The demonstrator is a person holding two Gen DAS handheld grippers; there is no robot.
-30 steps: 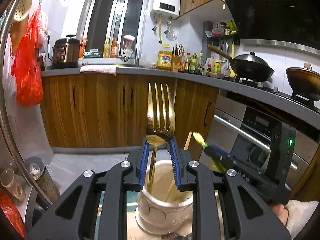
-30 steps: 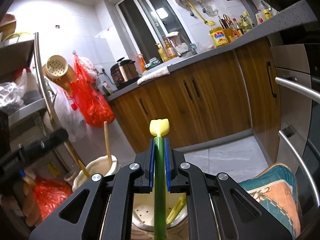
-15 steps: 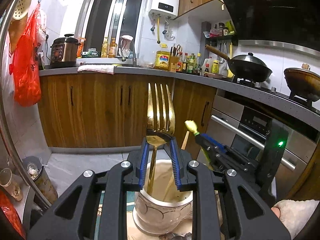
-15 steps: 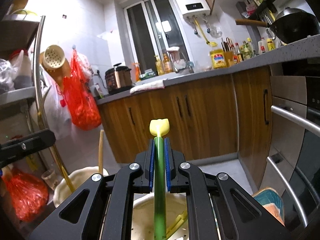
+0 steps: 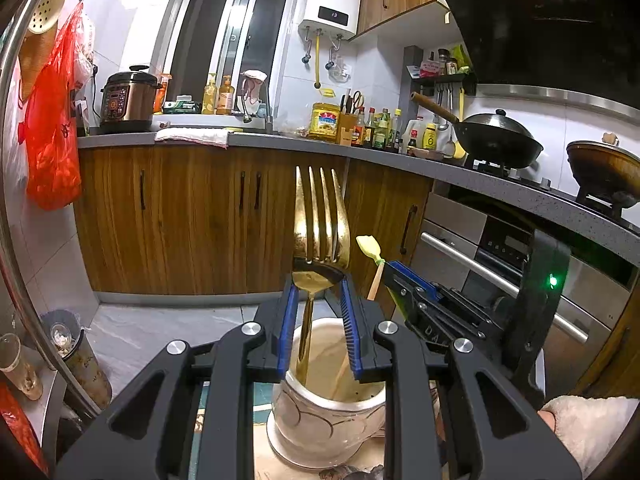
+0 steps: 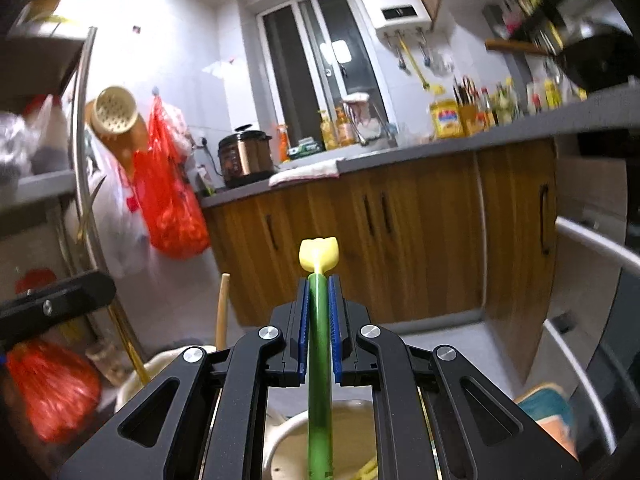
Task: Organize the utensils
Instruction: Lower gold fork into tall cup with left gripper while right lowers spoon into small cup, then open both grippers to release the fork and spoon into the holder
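My left gripper (image 5: pixel 318 280) is shut on a gold fork (image 5: pixel 319 220), tines up, its handle hanging into a white ceramic utensil jar (image 5: pixel 324 420) right below. A wooden stick (image 5: pixel 376 280) stands in that jar. My right gripper (image 6: pixel 319 280) is shut on a green utensil with a yellow tip (image 6: pixel 319 256), held upright over a second white holder (image 6: pixel 352 440). In the left wrist view the right gripper (image 5: pixel 394 276) sits just right of the jar. The jar rim (image 6: pixel 160 364), the stick (image 6: pixel 221 312) and the left gripper's body (image 6: pixel 56 304) show at the left of the right wrist view.
Wooden cabinets (image 5: pixel 192 220) under a grey counter (image 5: pixel 280 140) run across the back. An oven with a steel handle (image 5: pixel 500 280) is at the right. A metal rack pole (image 5: pixel 12 240) and red bag (image 5: pixel 52 140) stand at left. A patterned cloth (image 6: pixel 548 412) lies at the lower right.
The right gripper with the green utensil has moved left, closer to the jar and the left gripper. The left gripper has barely moved; the fork stays over the jar.
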